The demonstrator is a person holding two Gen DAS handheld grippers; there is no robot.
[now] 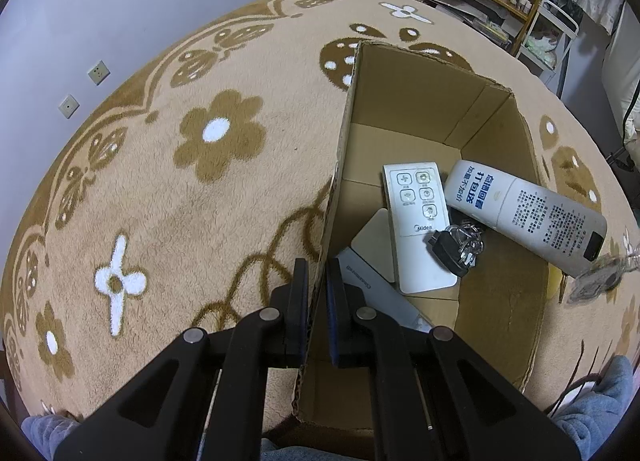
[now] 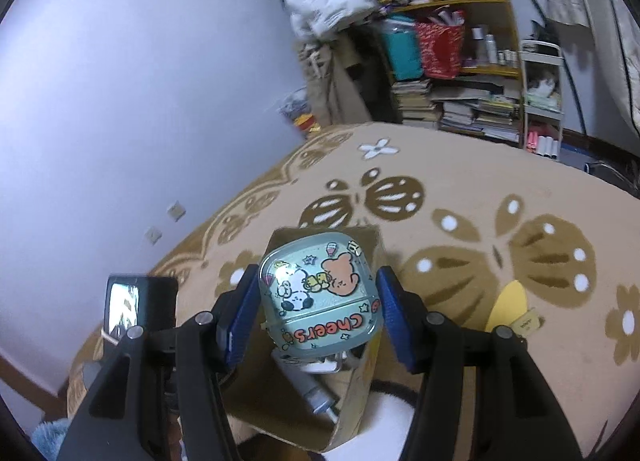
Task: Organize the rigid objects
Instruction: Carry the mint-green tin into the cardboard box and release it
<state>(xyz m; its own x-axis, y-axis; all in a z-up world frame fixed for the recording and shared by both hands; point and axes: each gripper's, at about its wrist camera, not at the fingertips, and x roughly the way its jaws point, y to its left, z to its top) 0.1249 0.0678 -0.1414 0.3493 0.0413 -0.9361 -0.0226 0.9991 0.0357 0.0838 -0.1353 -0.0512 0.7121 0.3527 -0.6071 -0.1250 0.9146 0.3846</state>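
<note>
Left tool point(image 1: 318, 281) clamps the cardboard box point(image 1: 492, 133) wall at 6 o'clock. Right tool point(image 2: 318, 311) grips the cartoon case point(image 2: 320, 293) above the box; recommend lowering before release.

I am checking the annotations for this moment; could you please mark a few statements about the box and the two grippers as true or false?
1. The left gripper is clamped on the cardboard box wall. True.
2. The right gripper is empty. False: it holds a pale blue cartoon case printed "Cheers".
3. A white Midea remote lies inside the box. True.
4. The box stands on a bare wooden floor. False: it stands on a tan flowered blanket.
</note>
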